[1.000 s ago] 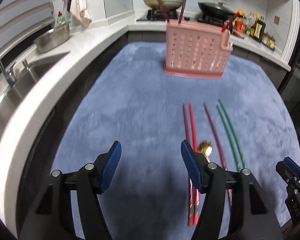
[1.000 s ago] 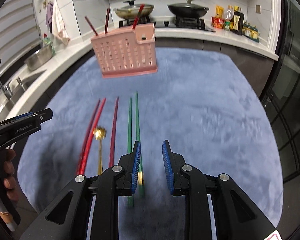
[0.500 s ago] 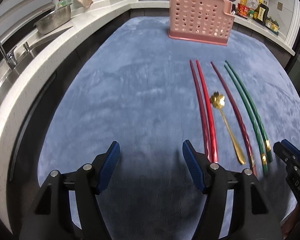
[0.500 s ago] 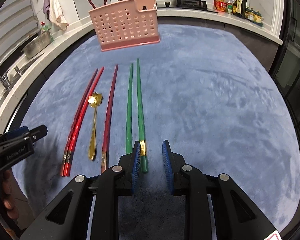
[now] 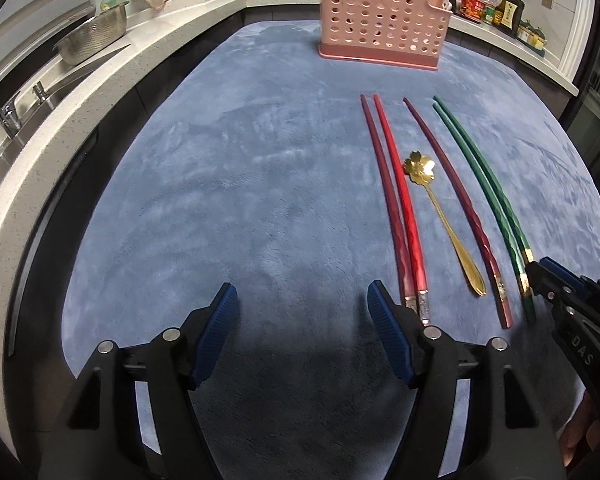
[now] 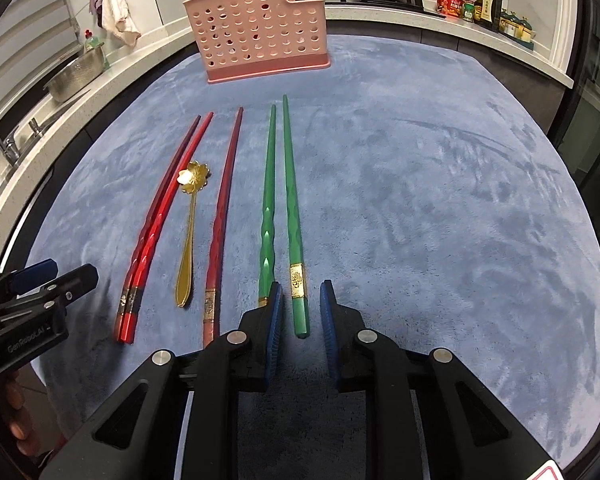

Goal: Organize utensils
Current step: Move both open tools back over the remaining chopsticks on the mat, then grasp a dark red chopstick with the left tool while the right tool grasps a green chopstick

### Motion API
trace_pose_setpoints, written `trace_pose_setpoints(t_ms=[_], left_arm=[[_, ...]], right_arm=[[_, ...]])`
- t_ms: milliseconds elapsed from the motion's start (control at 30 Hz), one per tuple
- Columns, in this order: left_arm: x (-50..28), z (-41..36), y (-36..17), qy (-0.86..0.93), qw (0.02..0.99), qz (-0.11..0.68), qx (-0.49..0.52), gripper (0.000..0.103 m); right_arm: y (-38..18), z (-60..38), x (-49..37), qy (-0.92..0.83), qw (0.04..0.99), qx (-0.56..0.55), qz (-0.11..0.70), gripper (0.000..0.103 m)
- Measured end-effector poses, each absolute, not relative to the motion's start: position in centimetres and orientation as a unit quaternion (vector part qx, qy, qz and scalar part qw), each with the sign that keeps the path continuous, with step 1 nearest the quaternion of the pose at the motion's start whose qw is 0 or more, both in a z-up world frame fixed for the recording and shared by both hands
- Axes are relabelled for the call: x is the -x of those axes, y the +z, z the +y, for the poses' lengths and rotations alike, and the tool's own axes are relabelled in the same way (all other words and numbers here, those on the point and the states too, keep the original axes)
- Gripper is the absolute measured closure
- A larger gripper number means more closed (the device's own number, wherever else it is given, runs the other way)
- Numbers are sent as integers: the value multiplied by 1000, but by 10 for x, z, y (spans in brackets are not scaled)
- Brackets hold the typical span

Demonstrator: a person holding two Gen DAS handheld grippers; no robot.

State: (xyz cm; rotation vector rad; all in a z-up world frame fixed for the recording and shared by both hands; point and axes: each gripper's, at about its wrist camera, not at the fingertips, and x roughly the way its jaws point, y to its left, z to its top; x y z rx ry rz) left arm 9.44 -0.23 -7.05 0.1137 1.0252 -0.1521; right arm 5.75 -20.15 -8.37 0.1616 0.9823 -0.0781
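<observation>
Blue mat [image 6: 440,208], right gripper [image 6: 298,320] parted astride green chopstick [image 6: 292,216], left gripper [image 5: 302,312] spread wide

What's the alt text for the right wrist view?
The open right gripper straddles the butt end of the right-hand green chopstick lying on a blue mat. To its left lie a second green chopstick, three red chopsticks and a gold spoon; a pink utensil holder stands behind.
</observation>
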Motion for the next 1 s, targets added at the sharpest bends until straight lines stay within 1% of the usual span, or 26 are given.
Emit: trace_pose_setpoints(t_ms=[133, 267, 1000], left_arm=[[-92, -6, -72, -81, 865, 492, -56, 39], [-90, -11, -74, -90, 863, 494, -59, 39], [-87, -24, -85, -115, 856, 502, -54, 37]], right_arm=[[-86, -203, -58, -39, 878, -80, 471, 90], [-86, -204, -58, -41, 878, -78, 471, 95], [-87, -207, -54, -43, 876, -93, 472, 95]])
